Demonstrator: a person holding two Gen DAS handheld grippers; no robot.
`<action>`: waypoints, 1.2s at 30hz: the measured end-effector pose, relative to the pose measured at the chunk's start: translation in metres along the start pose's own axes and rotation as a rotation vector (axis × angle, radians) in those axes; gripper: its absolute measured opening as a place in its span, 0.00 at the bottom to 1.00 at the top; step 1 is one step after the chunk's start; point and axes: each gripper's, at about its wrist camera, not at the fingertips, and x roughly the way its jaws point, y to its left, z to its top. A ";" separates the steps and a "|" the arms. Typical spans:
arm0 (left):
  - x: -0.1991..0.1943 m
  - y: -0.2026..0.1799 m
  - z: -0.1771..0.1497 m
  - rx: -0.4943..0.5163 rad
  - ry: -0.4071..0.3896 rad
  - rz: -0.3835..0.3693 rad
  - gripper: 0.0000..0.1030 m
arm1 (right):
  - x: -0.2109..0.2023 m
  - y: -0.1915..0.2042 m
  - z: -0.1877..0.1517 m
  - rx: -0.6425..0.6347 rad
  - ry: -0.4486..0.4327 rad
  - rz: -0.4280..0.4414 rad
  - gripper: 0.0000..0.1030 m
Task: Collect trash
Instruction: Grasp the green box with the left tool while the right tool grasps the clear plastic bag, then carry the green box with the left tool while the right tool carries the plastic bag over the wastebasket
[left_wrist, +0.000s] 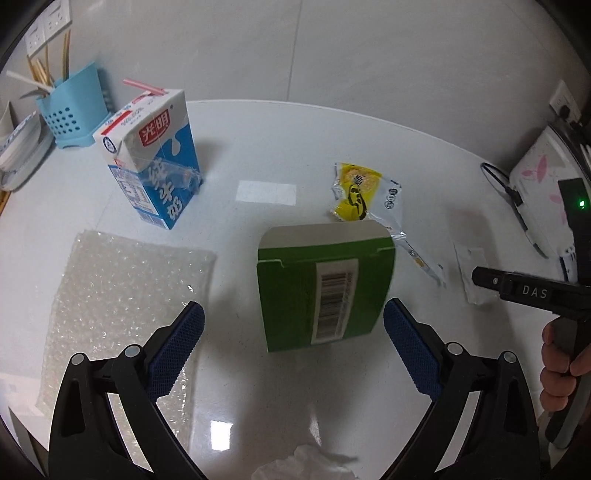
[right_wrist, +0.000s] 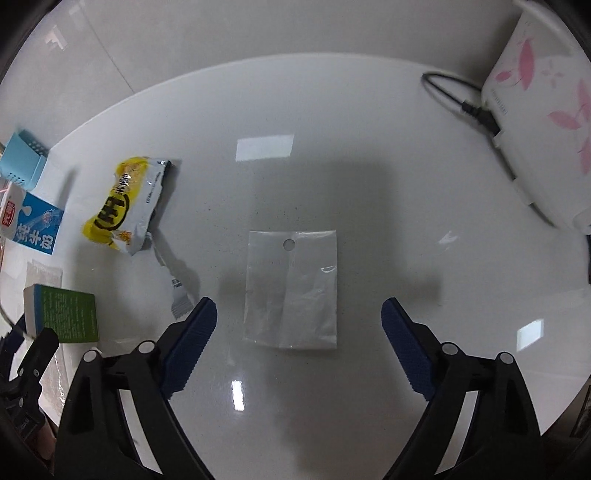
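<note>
A green carton (left_wrist: 325, 288) with a barcode label lies flat on the white table, its flap open. My left gripper (left_wrist: 293, 317) hangs open above it, one blue pad on each side and apart from it. A clear plastic bag (right_wrist: 291, 291) with a round hole lies flat under my right gripper (right_wrist: 299, 314), which is open with the bag between its fingers, untouched. A yellow snack wrapper (left_wrist: 364, 194) (right_wrist: 122, 206) lies between the two. A blue and white milk carton (left_wrist: 151, 155) with a pink straw stands at the left. A bubble wrap sheet (left_wrist: 122, 310) lies at the front left.
A blue perforated holder (left_wrist: 72, 110) with chopsticks stands at the back left beside stacked dishes. A white appliance with pink flowers (right_wrist: 543, 122) and its black cable occupies the right. A crumpled tissue (left_wrist: 306, 461) lies at the near edge. A person's hand (left_wrist: 557, 369) grips the right tool's handle.
</note>
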 end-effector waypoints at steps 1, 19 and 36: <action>0.002 -0.001 0.000 -0.005 0.002 0.008 0.89 | 0.004 -0.001 0.002 0.007 0.015 0.005 0.78; 0.001 -0.003 0.001 -0.059 0.017 0.077 0.45 | 0.016 0.016 0.012 -0.047 0.166 -0.061 0.24; -0.064 0.025 -0.035 0.028 -0.038 0.021 0.45 | -0.033 0.015 -0.036 0.047 0.017 -0.029 0.02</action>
